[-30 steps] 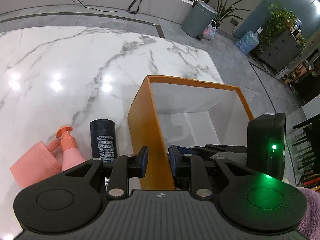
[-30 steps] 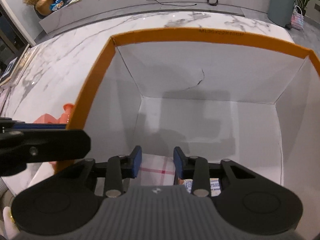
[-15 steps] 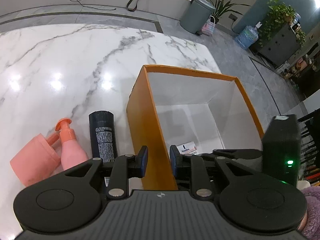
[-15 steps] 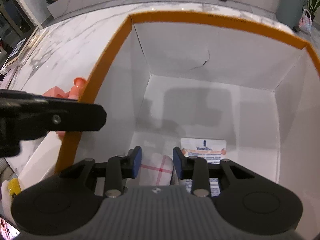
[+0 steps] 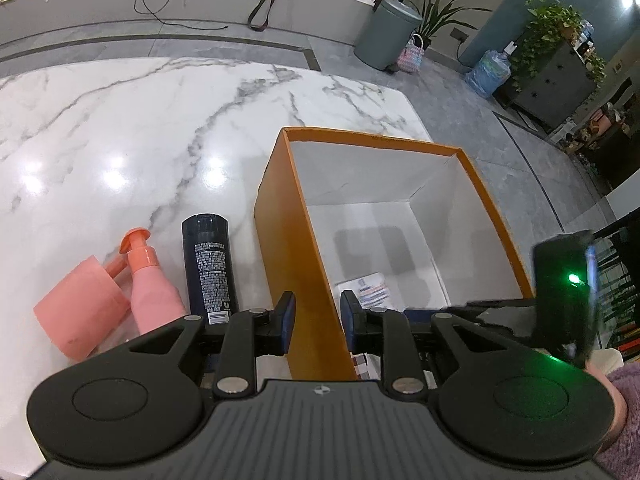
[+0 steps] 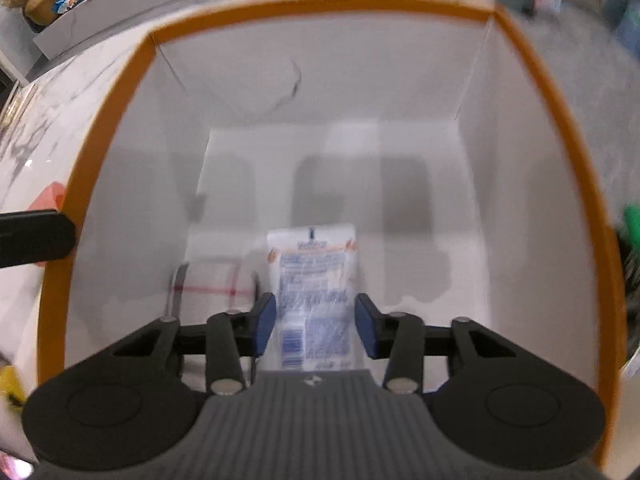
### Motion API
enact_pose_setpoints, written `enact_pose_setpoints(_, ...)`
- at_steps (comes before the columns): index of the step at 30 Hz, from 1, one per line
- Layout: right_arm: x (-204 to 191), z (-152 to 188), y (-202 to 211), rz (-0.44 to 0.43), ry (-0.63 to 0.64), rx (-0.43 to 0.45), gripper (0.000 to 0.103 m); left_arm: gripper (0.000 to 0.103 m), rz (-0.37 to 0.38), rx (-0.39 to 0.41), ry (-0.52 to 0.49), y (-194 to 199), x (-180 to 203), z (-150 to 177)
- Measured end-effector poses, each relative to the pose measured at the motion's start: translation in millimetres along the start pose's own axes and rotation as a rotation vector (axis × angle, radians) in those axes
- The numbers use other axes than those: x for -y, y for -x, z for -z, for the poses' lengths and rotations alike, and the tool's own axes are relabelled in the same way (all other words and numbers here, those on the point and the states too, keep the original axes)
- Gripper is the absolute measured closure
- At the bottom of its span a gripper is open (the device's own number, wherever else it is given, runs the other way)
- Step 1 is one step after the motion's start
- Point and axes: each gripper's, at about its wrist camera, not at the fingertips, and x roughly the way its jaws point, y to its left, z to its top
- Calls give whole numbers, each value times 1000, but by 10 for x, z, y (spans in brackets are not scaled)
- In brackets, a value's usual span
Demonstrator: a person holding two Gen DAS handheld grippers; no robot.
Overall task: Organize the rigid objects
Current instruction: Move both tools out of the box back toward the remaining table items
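Box (image 5: 280,248), orange outside, white inside, stands open on the marble table (image 5: 120,140). On its floor lies 1 white printed package (image 6: 312,280) beside a white item with red lines (image 6: 208,280); both lie flat.

Left of the box on the table: dark cylindrical bottle (image 5: 208,264) lying down, pink pump bottle (image 5: 150,284), pink cup (image 5: 80,312) on its side, all close together. Room behind: grey bin (image 5: 386,32), potted plants, water jug.

Left tongs (image 5: 318,320) narrow, straddling the box's near-left wall; whether the pads press it I cannot tell. Right tongs (image 6: 316,322) hang over the package, jaws apart and clear of it.

Versus 1 second ago: right jaws have just been opening, package released between them and now fully exposed on the floor; right view blurred.
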Motion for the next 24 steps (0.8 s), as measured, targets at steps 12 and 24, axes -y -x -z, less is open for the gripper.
enact_pose_setpoints(12,-80,15,4,22,26,-67,66,76,-23,27,4,320,-108,141)
enact_pose_setpoints(24,-343,286,289,71,57,38,66,75,-57,39,6,713,-289,370)
